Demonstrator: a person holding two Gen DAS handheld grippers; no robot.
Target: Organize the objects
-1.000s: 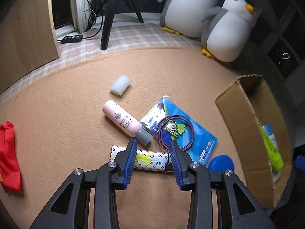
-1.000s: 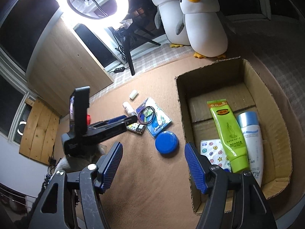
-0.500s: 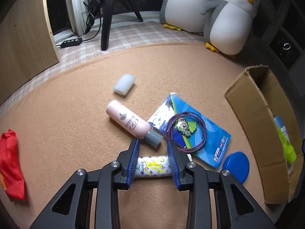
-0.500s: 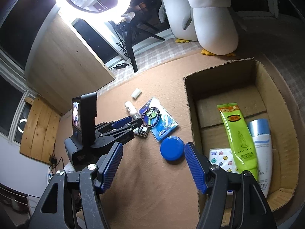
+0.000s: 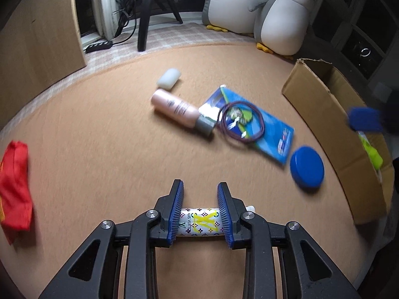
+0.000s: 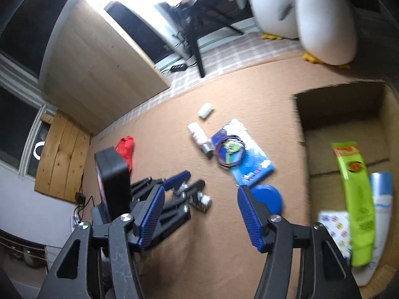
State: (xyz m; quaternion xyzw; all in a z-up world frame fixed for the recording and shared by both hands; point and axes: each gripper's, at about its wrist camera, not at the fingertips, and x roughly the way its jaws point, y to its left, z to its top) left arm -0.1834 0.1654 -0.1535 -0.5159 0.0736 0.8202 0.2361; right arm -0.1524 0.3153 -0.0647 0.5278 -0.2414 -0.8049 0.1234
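Cardboard box (image 6: 349,134) stood open at the right, evidently the bin for sorting: one green tube (image 6: 356,199), one pale blue bottle (image 6: 381,194) and one dotted white packet (image 6: 334,226) lay inside. The left gripper (image 5: 200,211) had its jaws clamped across the small white monogram-patterned tube (image 5: 199,221), crosswise for a firm hold. The right gripper (image 6: 199,214), jaws closing on nothing, hung above the tan carpet (image 5: 99,137). Loose there: one pink bottle (image 5: 175,107), one blue disc (image 5: 306,167), one blue packet (image 5: 271,129), one white cap (image 5: 168,78).
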